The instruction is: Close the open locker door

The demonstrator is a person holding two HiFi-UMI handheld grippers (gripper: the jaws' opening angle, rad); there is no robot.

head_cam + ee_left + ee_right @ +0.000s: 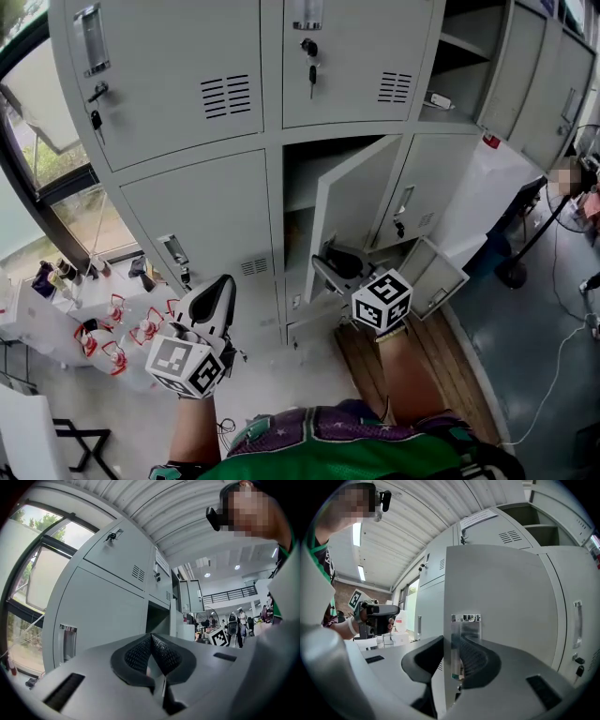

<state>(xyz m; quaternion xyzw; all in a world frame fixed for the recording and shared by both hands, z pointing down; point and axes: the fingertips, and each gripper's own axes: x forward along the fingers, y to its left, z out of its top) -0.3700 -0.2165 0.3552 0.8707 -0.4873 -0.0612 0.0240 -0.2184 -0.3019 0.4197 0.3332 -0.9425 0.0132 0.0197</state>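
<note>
Two tools: left tool clenched, empty; right tool grasping the door edge.
Risk: I could slip off that thin edge mid-swing, leaving it ajar.

Door: light grey sheet metal, lower row, middle column of the locker bank. State: part open, upright, swung out toward the camera, hinged on its right. Dark compartment exposed at its left. Clear label holder near the free edge. The edge sits between the jaws of the right hand-held gripper, pads on both faces
</note>
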